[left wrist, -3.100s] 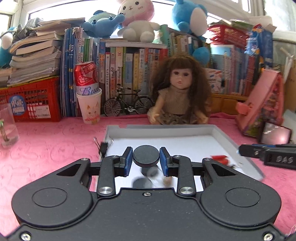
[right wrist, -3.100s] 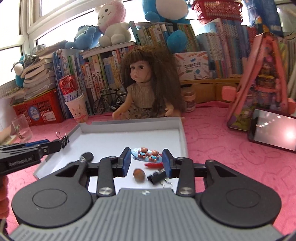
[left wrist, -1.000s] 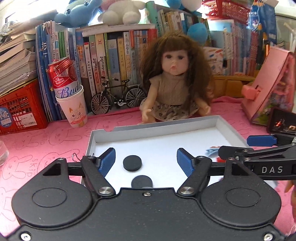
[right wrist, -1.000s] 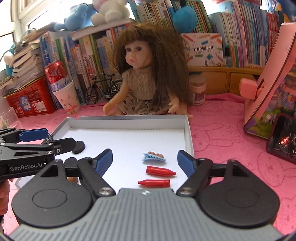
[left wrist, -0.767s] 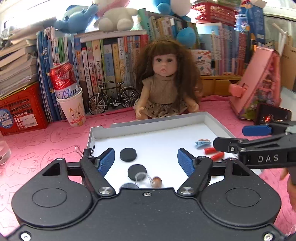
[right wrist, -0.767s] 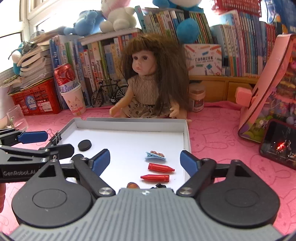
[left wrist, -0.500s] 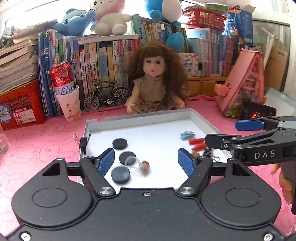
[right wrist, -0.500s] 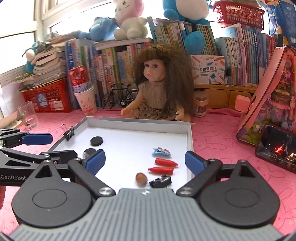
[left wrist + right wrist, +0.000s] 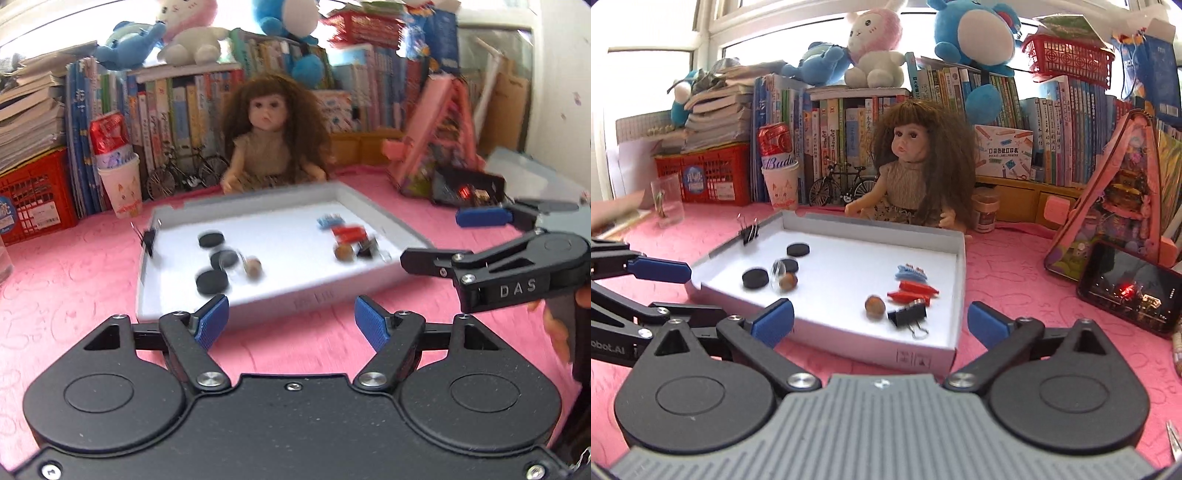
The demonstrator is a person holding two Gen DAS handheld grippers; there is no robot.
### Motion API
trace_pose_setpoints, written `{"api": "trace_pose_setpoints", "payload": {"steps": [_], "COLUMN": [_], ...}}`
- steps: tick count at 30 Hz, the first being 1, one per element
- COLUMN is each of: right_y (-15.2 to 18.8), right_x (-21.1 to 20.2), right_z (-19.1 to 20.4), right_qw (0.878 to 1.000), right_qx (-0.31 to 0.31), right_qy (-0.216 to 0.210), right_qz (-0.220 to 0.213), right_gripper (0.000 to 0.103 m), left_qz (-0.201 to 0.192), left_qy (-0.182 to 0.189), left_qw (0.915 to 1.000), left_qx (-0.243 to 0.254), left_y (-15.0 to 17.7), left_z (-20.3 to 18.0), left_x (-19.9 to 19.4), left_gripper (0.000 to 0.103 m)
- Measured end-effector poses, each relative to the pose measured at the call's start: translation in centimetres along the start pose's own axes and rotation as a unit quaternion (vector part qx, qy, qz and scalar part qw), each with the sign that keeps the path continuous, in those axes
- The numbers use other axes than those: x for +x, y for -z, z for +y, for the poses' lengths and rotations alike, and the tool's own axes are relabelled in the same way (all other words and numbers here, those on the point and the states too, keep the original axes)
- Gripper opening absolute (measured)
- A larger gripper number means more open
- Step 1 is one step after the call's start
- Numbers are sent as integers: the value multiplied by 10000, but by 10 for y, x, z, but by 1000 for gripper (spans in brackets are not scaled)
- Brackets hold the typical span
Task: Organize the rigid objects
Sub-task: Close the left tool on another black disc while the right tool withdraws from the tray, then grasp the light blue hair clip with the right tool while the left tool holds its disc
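Note:
A white shallow box lies on the pink cloth. On its left lie three black discs and a brown nut with a clear cap. On its right lie a blue hair clip, two red crayons, a second nut and a black binder clip. Another binder clip grips the left wall. My left gripper is open and empty, in front of the box. My right gripper is open and empty at the near wall.
A doll sits behind the box, before a row of books with plush toys on top. A paper cup with a can, a toy bicycle and a red crate stand at back left. A phone and pink toy house lie right.
Both grippers have drawn back from the box toward me and now sit in front of its near wall. Both stay open and empty. The objects in the box have not moved.

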State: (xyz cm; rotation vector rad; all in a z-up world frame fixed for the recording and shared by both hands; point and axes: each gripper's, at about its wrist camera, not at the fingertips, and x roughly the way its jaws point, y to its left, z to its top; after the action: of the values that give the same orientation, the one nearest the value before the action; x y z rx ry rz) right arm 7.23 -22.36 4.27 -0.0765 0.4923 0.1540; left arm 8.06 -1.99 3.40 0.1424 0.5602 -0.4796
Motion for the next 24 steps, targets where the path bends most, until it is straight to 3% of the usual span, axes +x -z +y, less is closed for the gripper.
{"api": "trace_pose_setpoints", "payload": {"steps": [12,16,19,24], "right_y": [39,44,46,48], "right_x": [-35,-40,-42,-45], "right_z": [7,10,12,14], "right_qw": [9991,9983,9983,9982], "right_qx": [-423,-564,-557,-529], "right_qy": [-81,-128,-154,-269], "right_qz": [47,35,68,58], "right_gripper": [103,103,103,103], "left_qz": [304,461,481,451], "left_qy": [867,1049,1010,793], "left_qw": [9937,9914,9919,9947], "left_qx": [636,632,607,465], "left_y": [50,54,56,53], "left_z": [-37,-45,-49,-44], "left_x": [-26,-22,-19,-16], "left_gripper": [61,45,31,29]}}
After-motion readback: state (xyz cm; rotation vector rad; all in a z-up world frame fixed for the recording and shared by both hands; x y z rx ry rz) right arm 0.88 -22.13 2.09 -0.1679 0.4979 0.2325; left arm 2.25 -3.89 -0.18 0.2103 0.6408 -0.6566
